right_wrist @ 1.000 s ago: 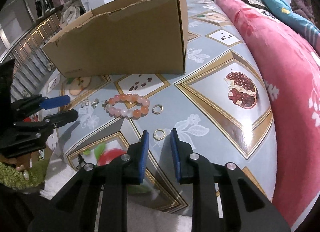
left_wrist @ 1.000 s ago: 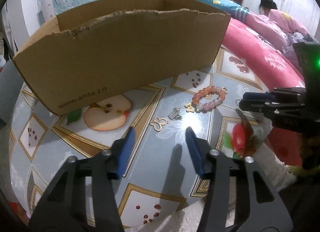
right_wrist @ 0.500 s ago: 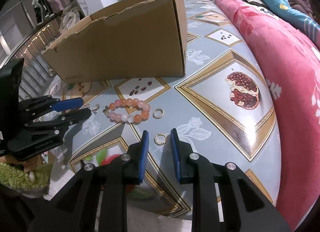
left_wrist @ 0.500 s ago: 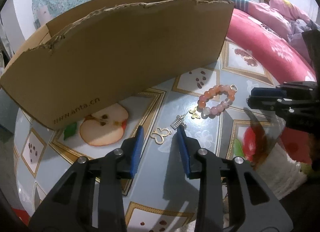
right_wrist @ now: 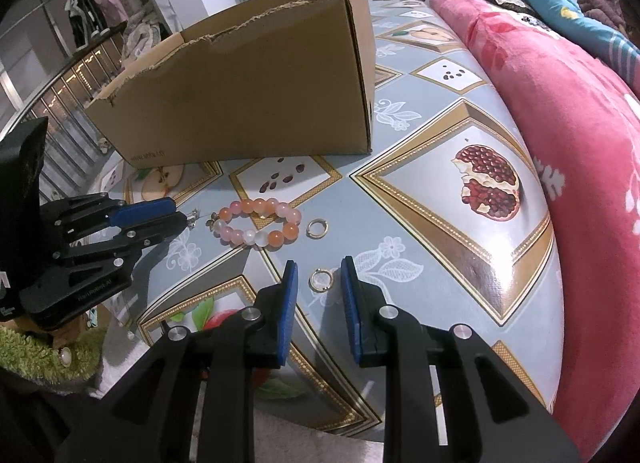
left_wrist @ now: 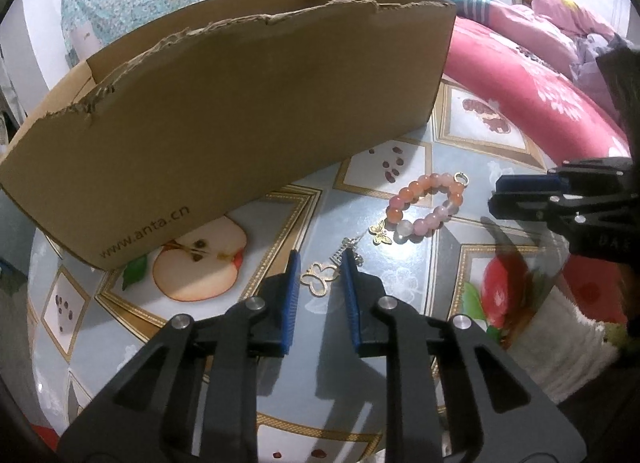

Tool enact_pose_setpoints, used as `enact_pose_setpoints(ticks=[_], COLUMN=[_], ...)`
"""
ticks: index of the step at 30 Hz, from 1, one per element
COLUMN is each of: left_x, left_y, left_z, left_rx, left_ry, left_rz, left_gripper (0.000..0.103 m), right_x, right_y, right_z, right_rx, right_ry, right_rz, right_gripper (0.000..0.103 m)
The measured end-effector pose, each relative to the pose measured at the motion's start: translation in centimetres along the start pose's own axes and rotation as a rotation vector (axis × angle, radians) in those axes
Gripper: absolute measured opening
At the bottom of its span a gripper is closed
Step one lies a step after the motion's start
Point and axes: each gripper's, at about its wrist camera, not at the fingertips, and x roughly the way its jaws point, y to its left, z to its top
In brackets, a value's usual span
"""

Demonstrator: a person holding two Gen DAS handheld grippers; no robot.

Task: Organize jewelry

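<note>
- While you hold your left gripper [left_wrist: 319,272] tilted down over the tabletop [left_wrist: 400,327], its jaws have just been closing and now stand narrow, with the gold butterfly charm [left_wrist: 319,280] lying between the blue pads [left_wrist: 292,295].
- You cannot tell from either view whether those pads press the charm; a gap shows on each side of it, so count the left gripper as open around the charm.
- Just past its tips you have a small silver charm [left_wrist: 347,253], then a gold butterfly pendant [left_wrist: 380,232] touching the pink and orange bead bracelet [left_wrist: 426,202].
- Your right gripper [right_wrist: 319,278] is also narrowly open, and a gold ring [right_wrist: 320,279] lies flat on the tabletop between its pads, apart from both.
- A second gold ring [right_wrist: 317,228] lies further out, just beside the bracelet's right end.
- Behind all the jewelry stands the cardboard box [left_wrist: 224,119] with its torn top edge, open upward; none of the pieces is inside it as far as you can see.
- Along the right side of the tabletop lies a pink flowered quilt [right_wrist: 580,151].
</note>
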Motion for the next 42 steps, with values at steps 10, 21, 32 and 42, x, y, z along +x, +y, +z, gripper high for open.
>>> enact_pose_setpoints(ticks=[10,21,32,42], left_x=[-0.4,-1.2,-3.4,-4.1], left_y=[1.0,2.6,3.0,2.8], left_z=[-0.4,-0.5,-0.2,-0.2], left_rx=[-0.034,-0.1,-0.108,-0.102], left_ry=[0.001,-0.015,-0.079,-0.094], left_rz=[-0.01,-0.016,-0.024,-0.019], left_gripper=[0.018,0.018,0.018,0.018], right_x=[0.0,0.3,0.0,-1.3], right_y=[0.2,1.5,0.7,0.4], right_z=[0.0,0.0,0.3,0.1], right_rx=[-0.016,-0.14,-0.101,-0.09], right_ry=[0.004,0.012,0.025,0.004], right_rz=[-0.004,-0.08,-0.037,-0.048], right_gripper=[0.022,0.022,0.005,0.005])
